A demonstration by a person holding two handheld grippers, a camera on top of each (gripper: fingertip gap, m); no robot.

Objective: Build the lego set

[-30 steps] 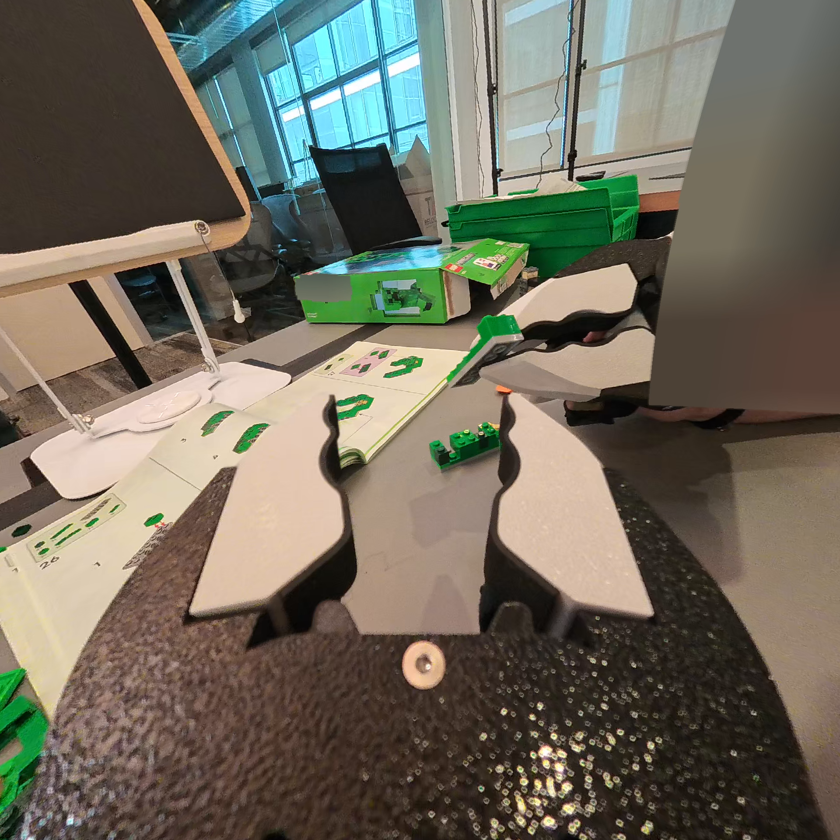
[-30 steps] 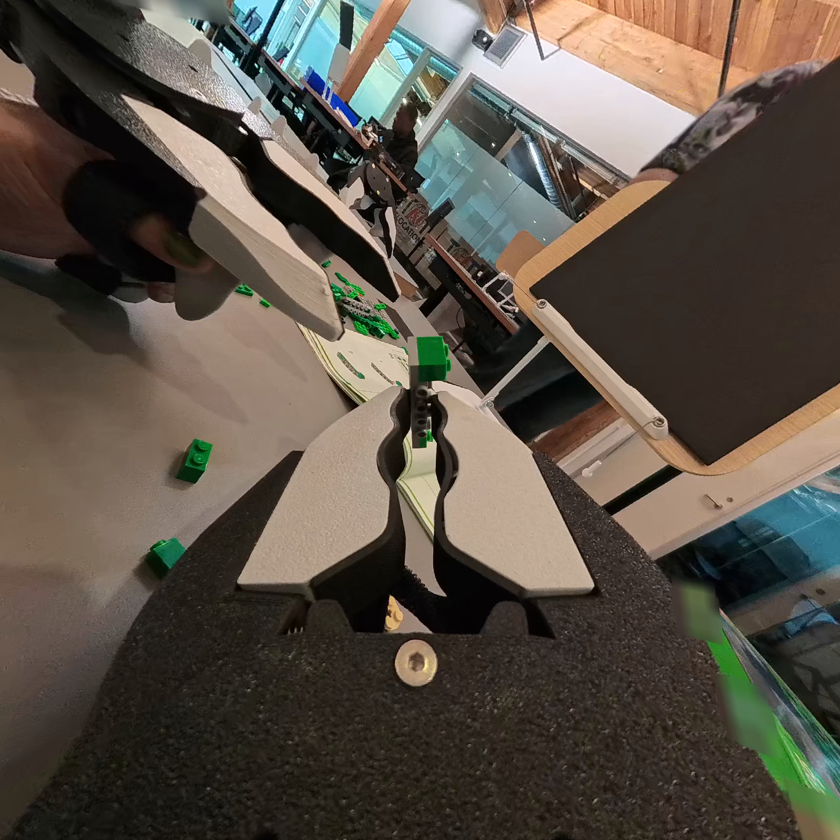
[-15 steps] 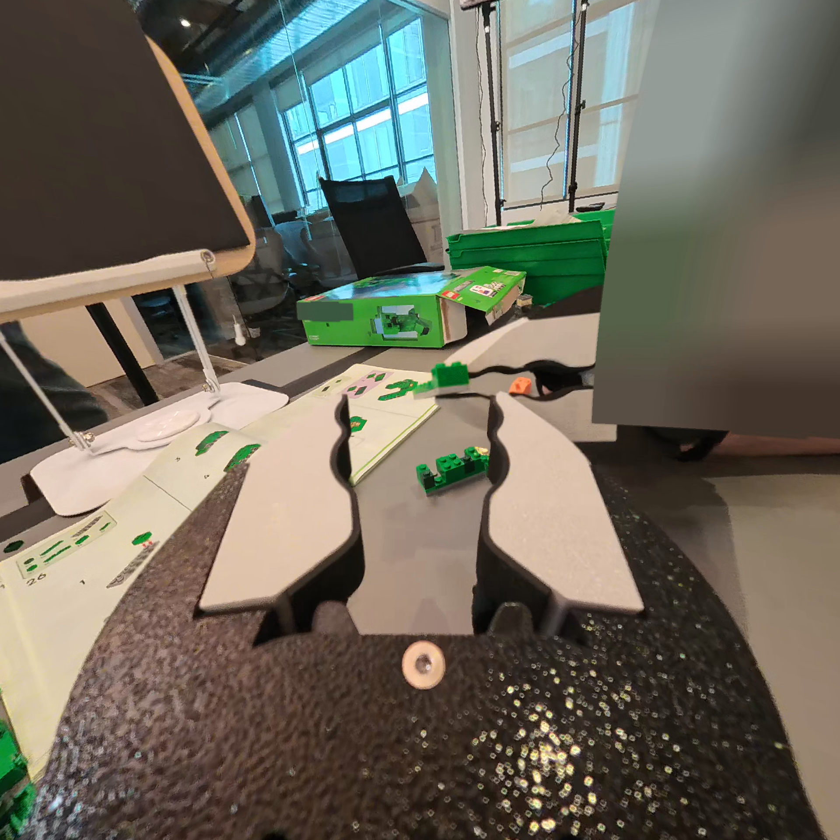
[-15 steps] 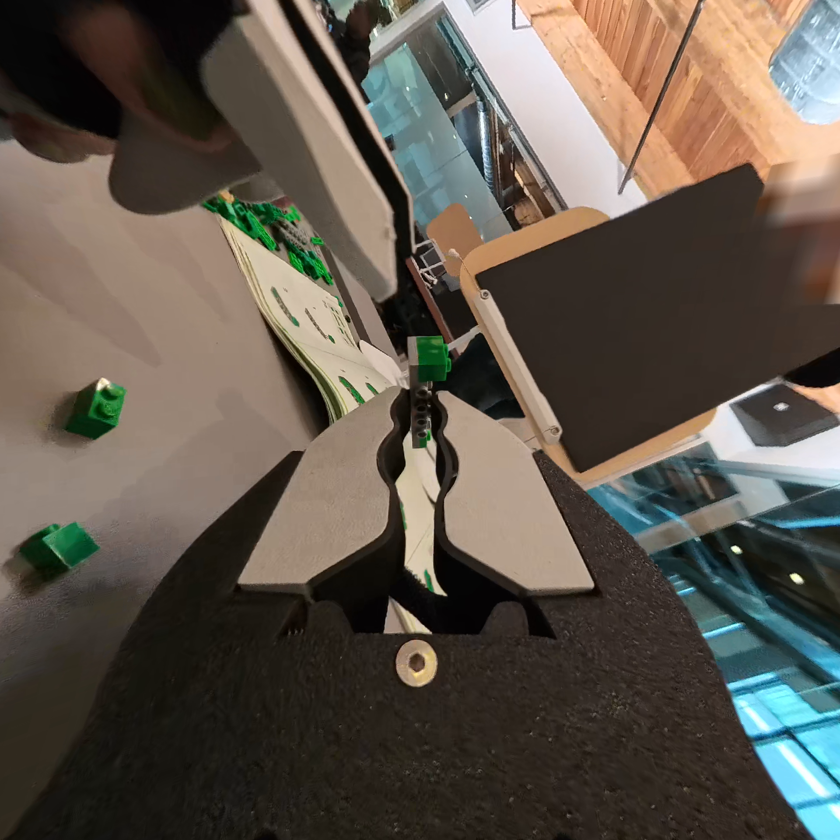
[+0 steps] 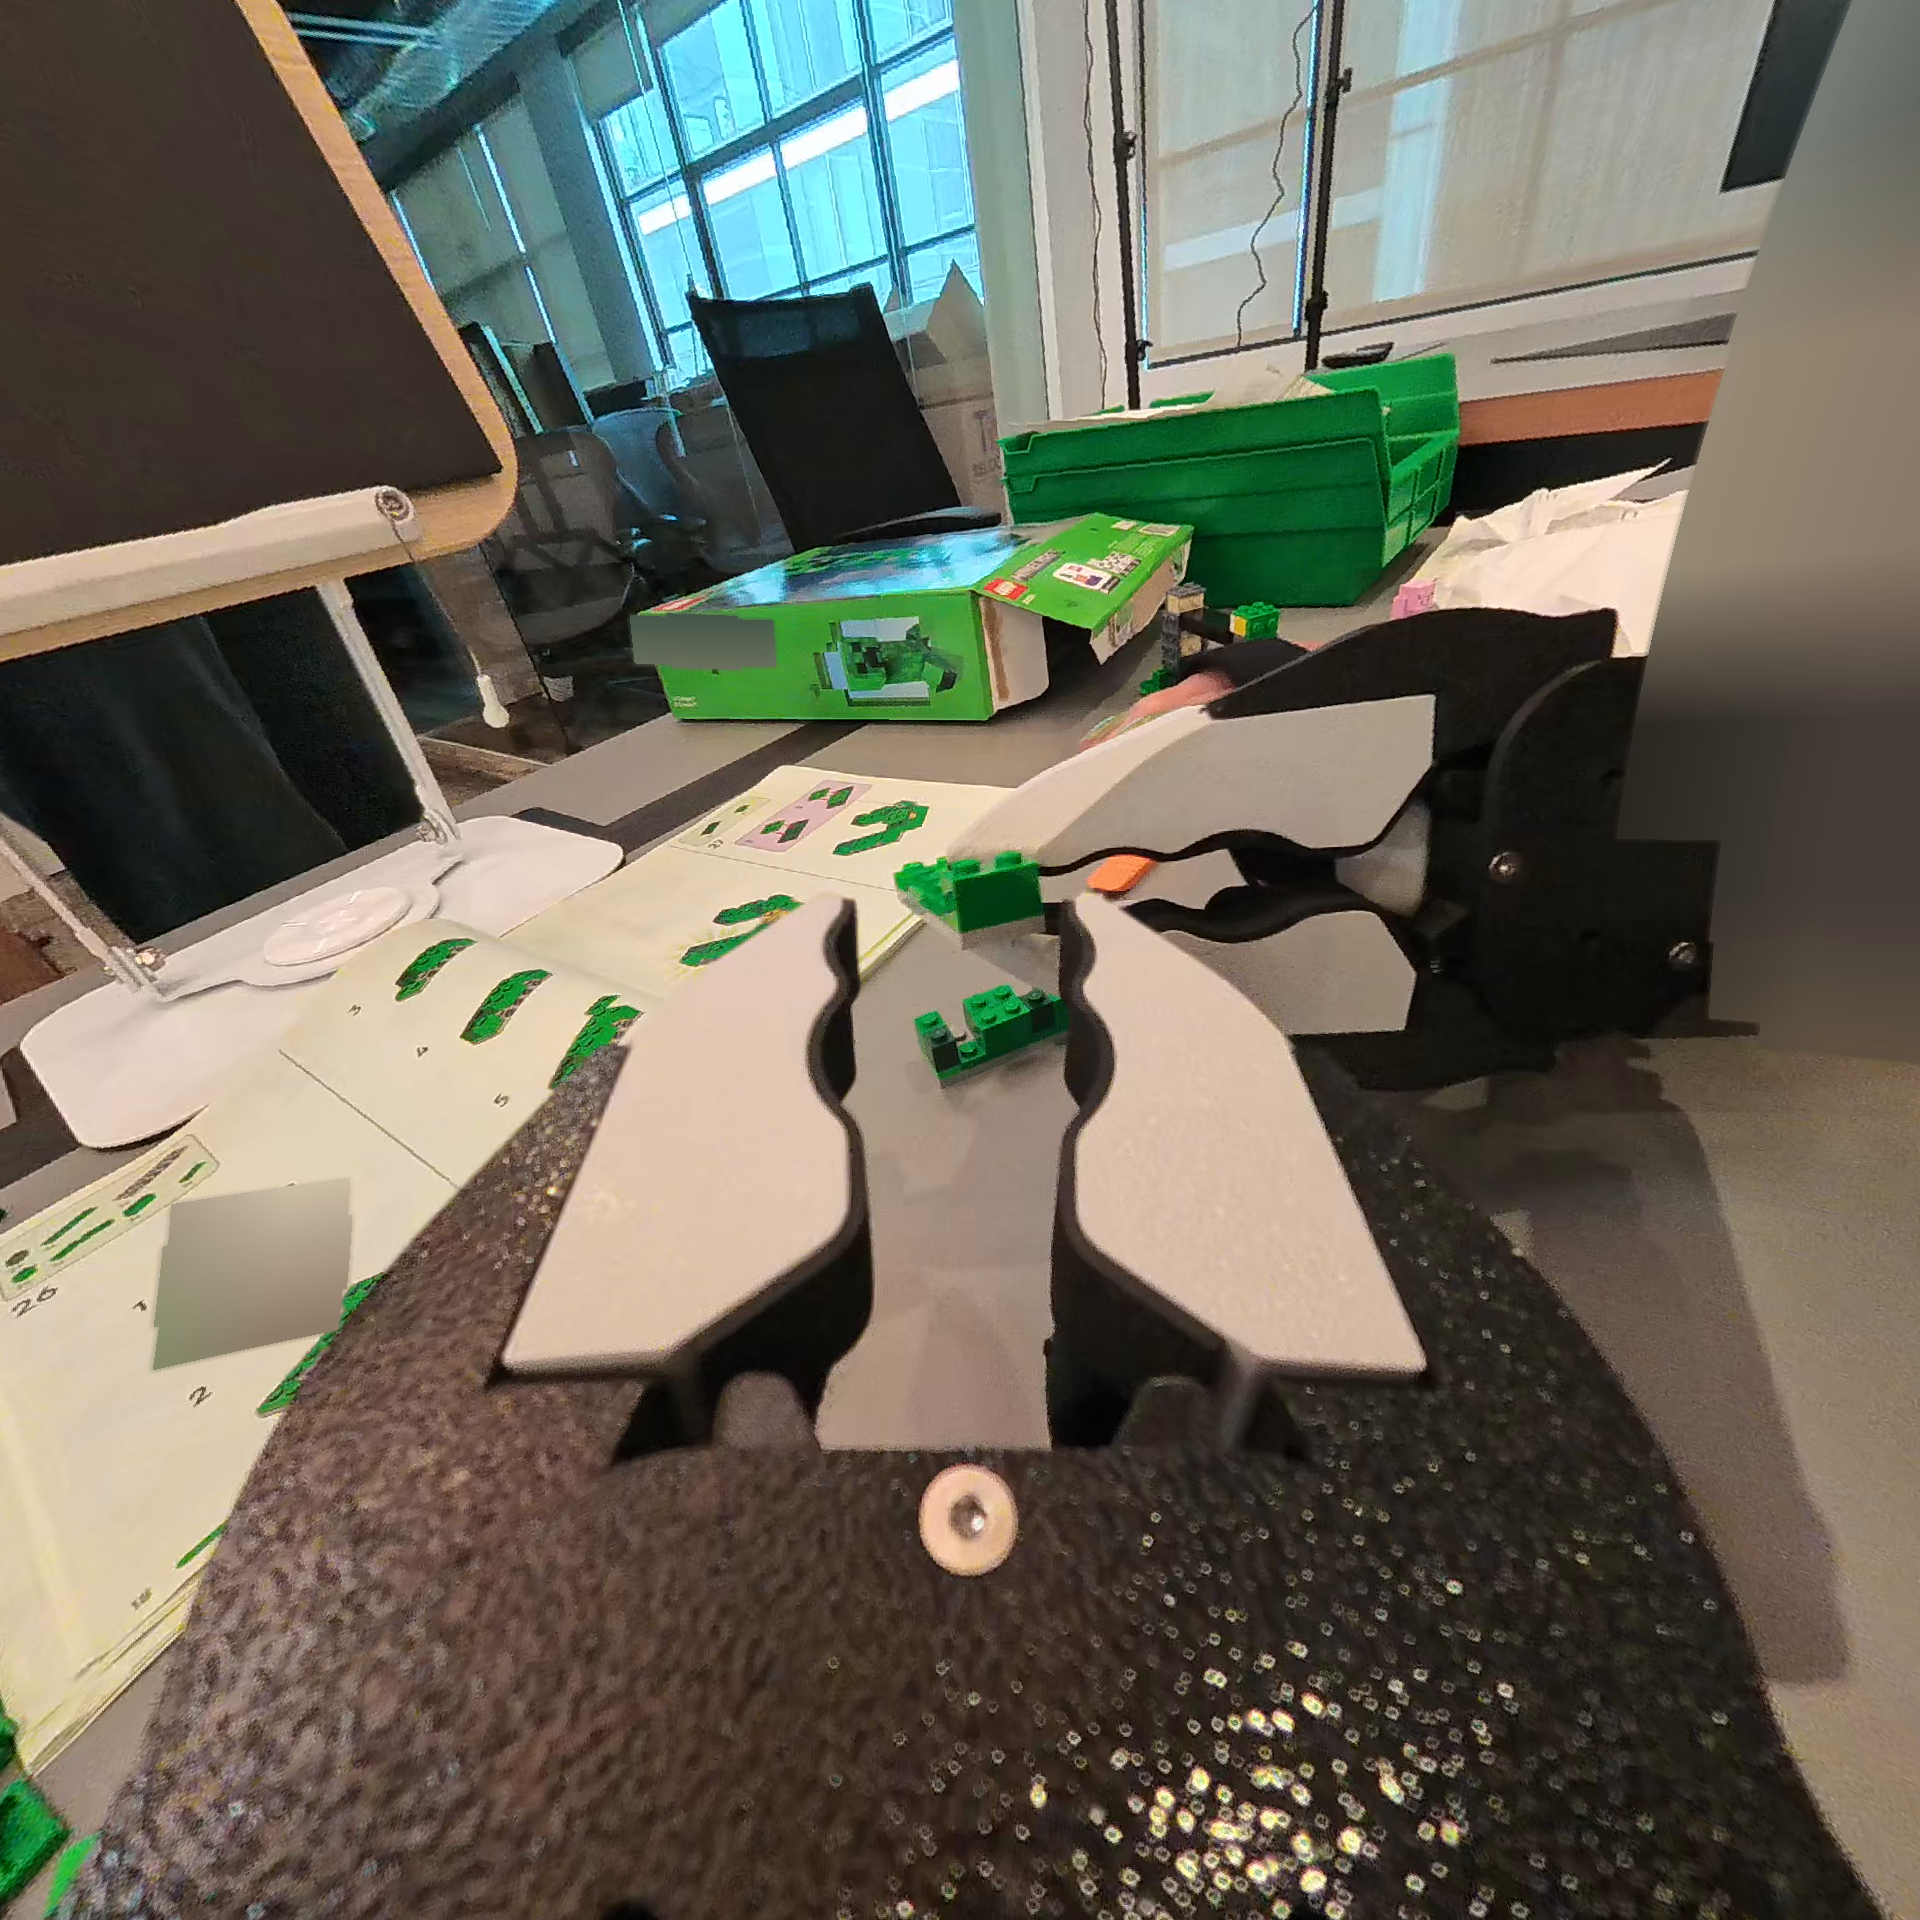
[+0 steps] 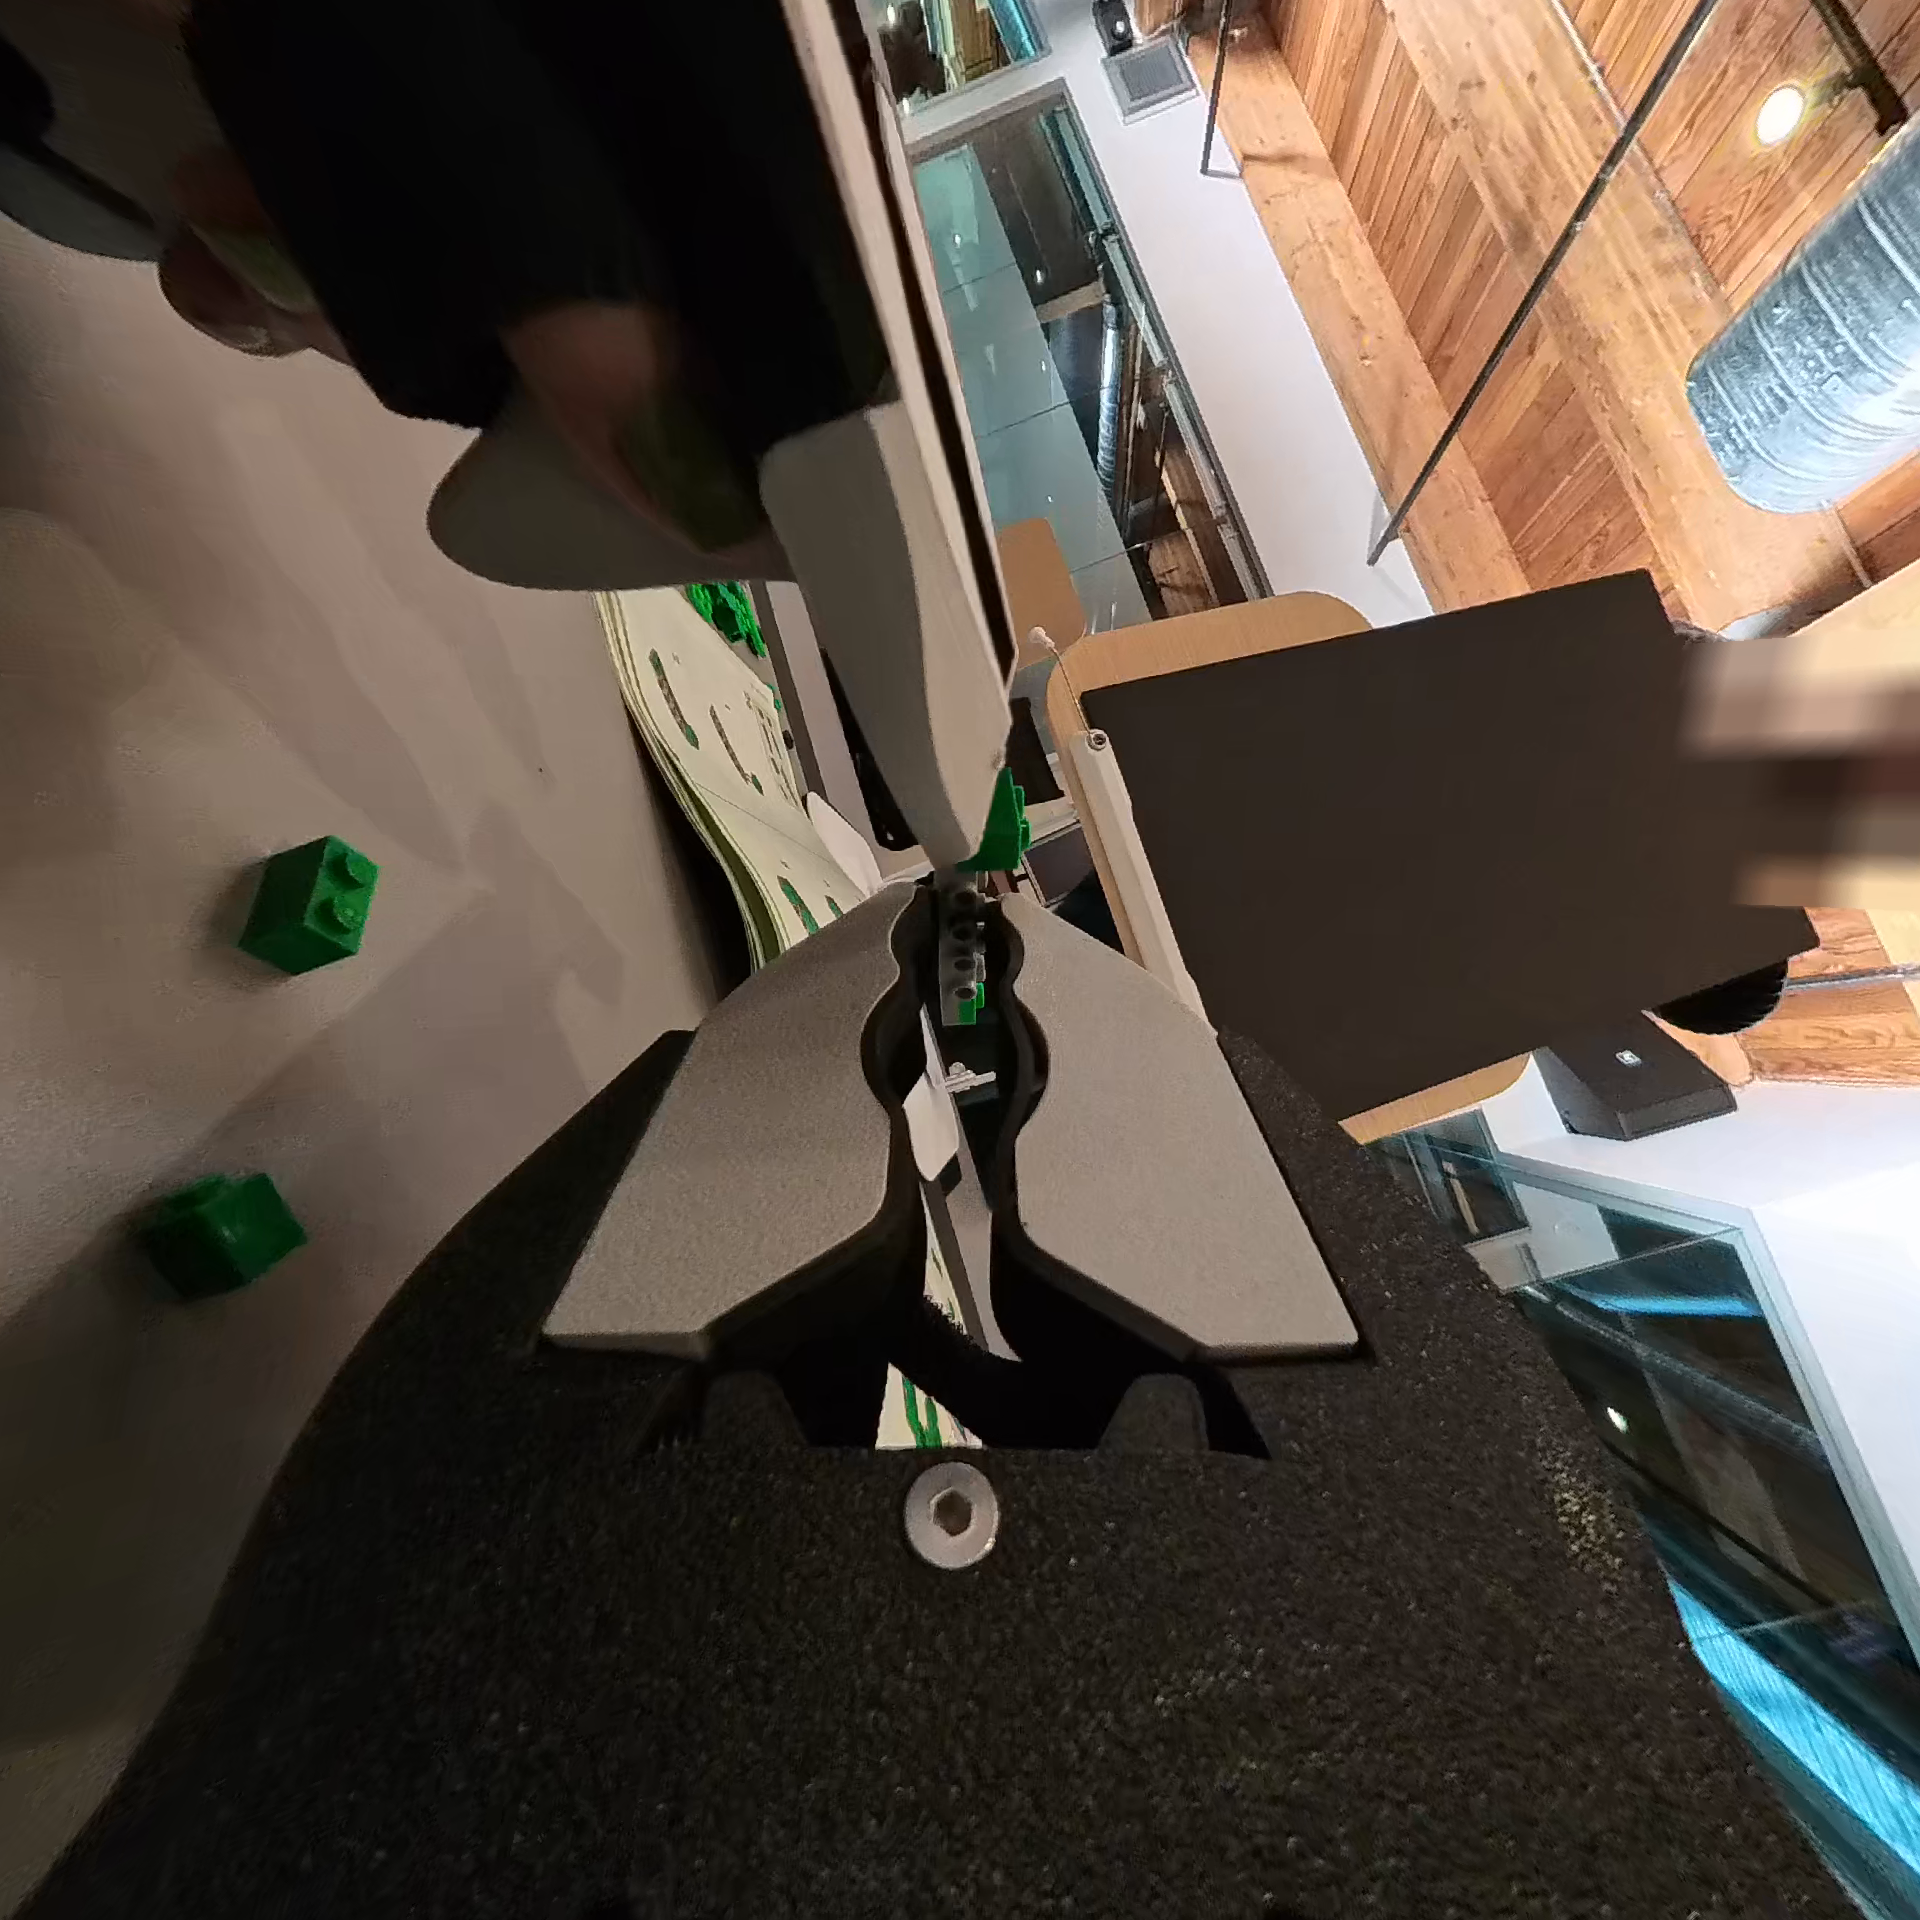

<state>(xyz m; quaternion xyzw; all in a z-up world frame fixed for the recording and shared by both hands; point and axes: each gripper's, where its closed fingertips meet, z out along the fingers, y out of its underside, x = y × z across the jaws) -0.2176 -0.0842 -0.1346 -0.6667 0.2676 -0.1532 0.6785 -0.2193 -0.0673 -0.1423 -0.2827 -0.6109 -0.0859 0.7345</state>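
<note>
My left gripper (image 5: 961, 925) is open and empty, low over the grey table. A small green lego assembly (image 5: 992, 1023) lies on the table just beyond its fingertips. My right gripper (image 5: 1023, 904) comes in from the right, turned on its side, and is shut on a grey-and-green lego piece (image 5: 971, 894). It holds the piece just above the gap between my left fingertips. In the right wrist view my right gripper (image 6: 958, 914) pinches the grey studded part (image 6: 961, 956). The piece's green top (image 6: 1003, 826) sits against a left finger (image 6: 904, 644).
An open instruction booklet (image 5: 436, 1039) lies at the left by a white stand base (image 5: 312, 935) under a dark board (image 5: 187, 260). A green set box (image 5: 894, 644) and green bins (image 5: 1247, 488) stand behind. Two loose green bricks (image 6: 312, 920) (image 6: 223, 1231) lie on the table. My two grippers' fingertips are within a few centimetres of each other.
My right gripper has brought the held piece down and closer, up to my left fingertips, and has rolled onto its side. My left gripper stays open, its gap a little narrower.
</note>
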